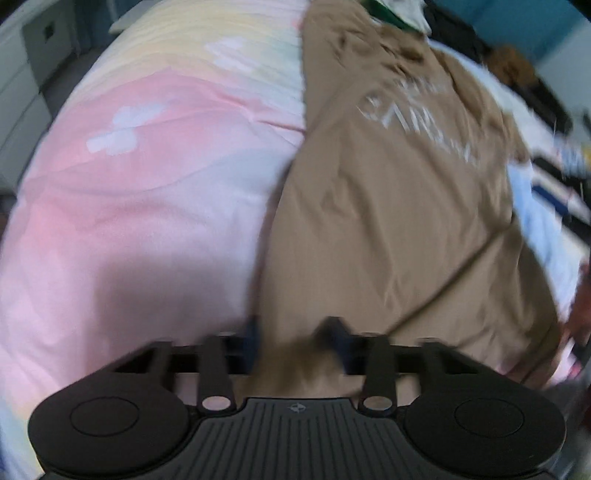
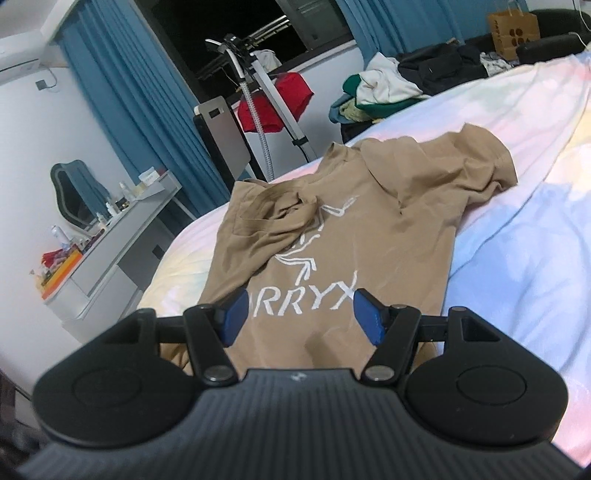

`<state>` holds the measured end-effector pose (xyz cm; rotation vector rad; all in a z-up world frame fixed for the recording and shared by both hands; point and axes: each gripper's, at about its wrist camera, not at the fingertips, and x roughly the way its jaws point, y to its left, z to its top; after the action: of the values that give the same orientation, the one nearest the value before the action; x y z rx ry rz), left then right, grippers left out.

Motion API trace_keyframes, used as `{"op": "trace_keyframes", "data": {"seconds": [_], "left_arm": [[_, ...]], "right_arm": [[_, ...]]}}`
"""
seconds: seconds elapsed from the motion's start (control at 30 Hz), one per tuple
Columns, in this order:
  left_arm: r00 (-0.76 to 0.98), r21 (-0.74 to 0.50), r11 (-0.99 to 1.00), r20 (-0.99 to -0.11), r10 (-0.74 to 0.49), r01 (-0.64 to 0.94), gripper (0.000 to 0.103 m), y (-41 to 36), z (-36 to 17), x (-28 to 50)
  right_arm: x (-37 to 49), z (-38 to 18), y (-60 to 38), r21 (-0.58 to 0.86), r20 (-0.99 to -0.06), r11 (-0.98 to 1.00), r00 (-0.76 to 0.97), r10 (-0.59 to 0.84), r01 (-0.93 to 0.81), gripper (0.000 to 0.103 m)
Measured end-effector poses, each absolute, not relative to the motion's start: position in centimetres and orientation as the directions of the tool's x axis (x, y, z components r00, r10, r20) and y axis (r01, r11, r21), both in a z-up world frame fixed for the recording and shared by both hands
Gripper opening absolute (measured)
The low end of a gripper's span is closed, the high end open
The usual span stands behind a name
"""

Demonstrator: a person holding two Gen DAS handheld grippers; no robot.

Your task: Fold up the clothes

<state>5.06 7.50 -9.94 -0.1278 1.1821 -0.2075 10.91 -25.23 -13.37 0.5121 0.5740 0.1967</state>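
- A bed with a pastel bedspread (image 2: 517, 229) of pink, yellow and pale blue patches fills both views; it is softly rumpled.
- A tan T-shirt (image 2: 369, 229) lies spread on the bedspread, white logo and lettering facing up, one sleeve bunched over the chest and the other crumpled at the far side.
- Beyond the bed stand blue curtains (image 2: 122, 110), a dark window, a garment steamer (image 2: 258, 92) with a red garment hanging by it, and a pile of clothes (image 2: 388, 88) at the bed's far edge.
- A white dresser (image 2: 122, 236) beside the bed carries a mirror, small bottles and an orange box; a brown paper bag (image 2: 511, 27) stands in the far corner, its contents not visible.
- The right gripper (image 2: 299, 314) hovers over the shirt's lower part with its blue fingers spread apart, gripping nothing.
- The left gripper (image 1: 291, 339) pinches a fold of the shirt's hem (image 1: 295, 354) between its fingers.
- The left wrist view is badly motion-blurred, so the lettering there is unreadable and the objects along the right edge cannot be made out.
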Motion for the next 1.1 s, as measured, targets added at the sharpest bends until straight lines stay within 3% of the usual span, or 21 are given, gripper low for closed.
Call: {"op": "trace_keyframes", "data": {"seconds": [0.03, 0.1, 0.33, 0.53, 0.8, 1.03, 1.1], "left_arm": [[0.374, -0.179, 0.977, -0.903, -0.211, 0.118, 0.013, 6.8, -9.5, 4.5], [0.397, -0.120, 0.979, -0.900, -0.177, 0.165, 0.007, 5.4, -8.6, 3.4], [0.485, 0.073, 0.947, -0.870, -0.093, 0.312, 0.006, -0.2, -5.9, -0.5], [0.496, 0.122, 0.913, -0.863, -0.097, 0.390, 0.008, -4.2, -8.2, -2.4], [0.480, 0.043, 0.933, -0.865, -0.145, 0.359, 0.010, -3.1, -10.6, -2.0], [0.533, 0.026, 0.914, -0.818, -0.214, 0.406, 0.008, -4.0, -11.3, -2.6], [0.534, 0.015, 0.910, -0.814, -0.229, 0.414, 0.007, -4.2, -11.3, -2.7]], "right_arm": [[11.0, -13.5, -25.3, 0.525, -0.469, 0.851, 0.823, 0.321, -0.033, 0.066], [11.2, -13.8, -25.6, 0.555, -0.462, 0.832, 0.820, 0.338, -0.031, 0.066], [11.6, -14.2, -26.2, 0.629, -0.426, 0.776, 0.822, 0.379, -0.031, 0.066], [12.4, -14.8, -26.4, 0.714, -0.377, 0.699, 0.815, 0.440, -0.047, 0.065], [19.9, -14.5, -22.8, 0.731, -0.368, 0.672, 0.764, 0.529, -0.113, 0.063], [30.1, -19.3, -17.9, 0.674, -0.464, 0.730, 0.704, 0.538, -0.114, 0.063], [31.9, -20.4, -17.1, 0.662, -0.468, 0.740, 0.709, 0.528, -0.115, 0.057]]}}
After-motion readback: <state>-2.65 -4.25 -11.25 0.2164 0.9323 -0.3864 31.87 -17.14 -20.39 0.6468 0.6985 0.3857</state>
